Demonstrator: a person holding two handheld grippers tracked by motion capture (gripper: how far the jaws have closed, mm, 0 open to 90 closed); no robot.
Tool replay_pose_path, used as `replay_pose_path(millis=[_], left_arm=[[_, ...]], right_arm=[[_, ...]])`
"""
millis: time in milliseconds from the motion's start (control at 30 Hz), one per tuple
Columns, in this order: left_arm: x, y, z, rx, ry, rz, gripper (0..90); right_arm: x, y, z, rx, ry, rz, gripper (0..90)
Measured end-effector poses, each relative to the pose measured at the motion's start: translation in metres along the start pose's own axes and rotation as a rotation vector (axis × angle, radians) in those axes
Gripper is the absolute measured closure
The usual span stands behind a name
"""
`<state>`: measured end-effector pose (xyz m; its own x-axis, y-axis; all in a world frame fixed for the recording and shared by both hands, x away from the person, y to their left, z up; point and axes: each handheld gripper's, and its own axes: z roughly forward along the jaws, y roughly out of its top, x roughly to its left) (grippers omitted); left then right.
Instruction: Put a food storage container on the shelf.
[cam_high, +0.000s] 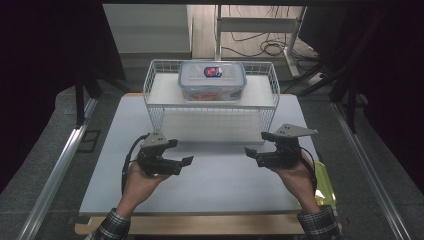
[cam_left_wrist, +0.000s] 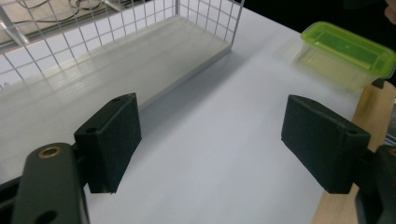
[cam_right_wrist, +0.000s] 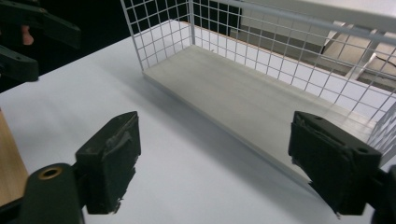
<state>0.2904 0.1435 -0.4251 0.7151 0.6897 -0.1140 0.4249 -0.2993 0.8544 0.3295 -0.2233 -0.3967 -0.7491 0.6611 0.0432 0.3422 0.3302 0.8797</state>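
Both grippers hang low over the white table (cam_high: 200, 185) in the high view, the left gripper (cam_high: 181, 152) at lower left of centre and the right gripper (cam_high: 256, 145) mirrored at lower right, each with jaws apart and holding nothing. Their tips face one another across bare tabletop. Above them in the frame, on the top shelf of the wire rack (cam_high: 210, 107), sits the clear lidded container (cam_high: 213, 80), its long axis running left to right, about midway between the hands.

From the left gripper view, black pads (cam_left_wrist: 112, 140) stand wide over the table, the rack's lower shelf at upper left, a green-lidded tub (cam_left_wrist: 348, 49) at upper right.

From the right gripper view, spread pads (cam_right_wrist: 112, 158) frame the empty lower shelf at upper right.
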Motion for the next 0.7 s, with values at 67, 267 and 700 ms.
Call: replay_pose_path(millis=[67, 267, 700], left_arm=[[-0.001, -0.003, 0.002, -0.001, -0.005, -0.003, 17.5], [-0.007, -0.018, 0.005, 0.015, 0.011, -0.007, 12.1], [-0.005, -0.062, -0.008, -0.01, 0.054, -0.007, 4.5]], right_arm=[[0.001, -0.006, 0.001, -0.001, 0.006, 0.009, 12.3], [0.004, -0.02, 0.001, 0.015, -0.003, 0.015, 8.7], [0.021, -0.046, -0.005, 0.018, -0.002, 0.032, 6.6]])
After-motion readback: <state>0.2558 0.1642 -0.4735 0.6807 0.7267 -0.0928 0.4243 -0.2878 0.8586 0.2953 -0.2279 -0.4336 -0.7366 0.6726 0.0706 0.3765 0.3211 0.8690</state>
